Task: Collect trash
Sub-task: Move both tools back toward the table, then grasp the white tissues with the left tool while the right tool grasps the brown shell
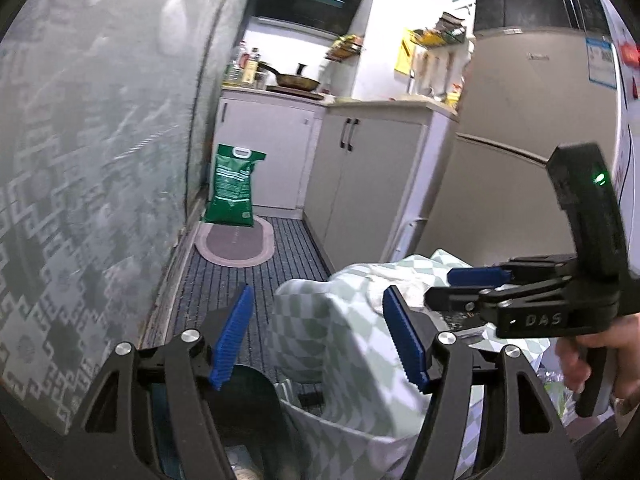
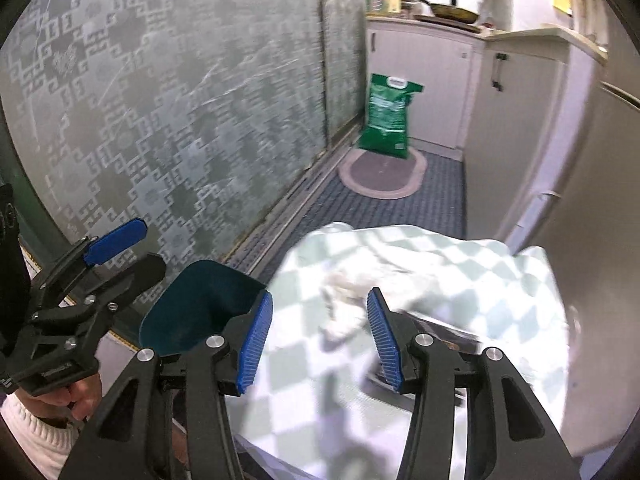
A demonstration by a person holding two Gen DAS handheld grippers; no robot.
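Both tools gape, nothing clamped: left tool point(image 1: 320, 336), right tool point(image 2: 318, 340); crumpled tissue point(image 2: 344, 300) beyond right tool on checkered tabletop point(image 2: 460, 264); fridge point(image 1: 516, 92) only upper right, left view.

- I am seeing bright, cool light pouring from the far kitchen end, washing out the white wall point(image 1: 384, 40) above the counter.
- The fisheye lenses are bending the patterned glass door point(image 1: 100, 160) and fridge point(image 1: 520, 120) and leaving black corners.
- Motion blur is smearing the checkered cloth point(image 2: 440, 280) in the right wrist view.
- Soft shadows are falling across that cloth.
- A green indicator light point(image 1: 599, 178) is glowing on the other tool.
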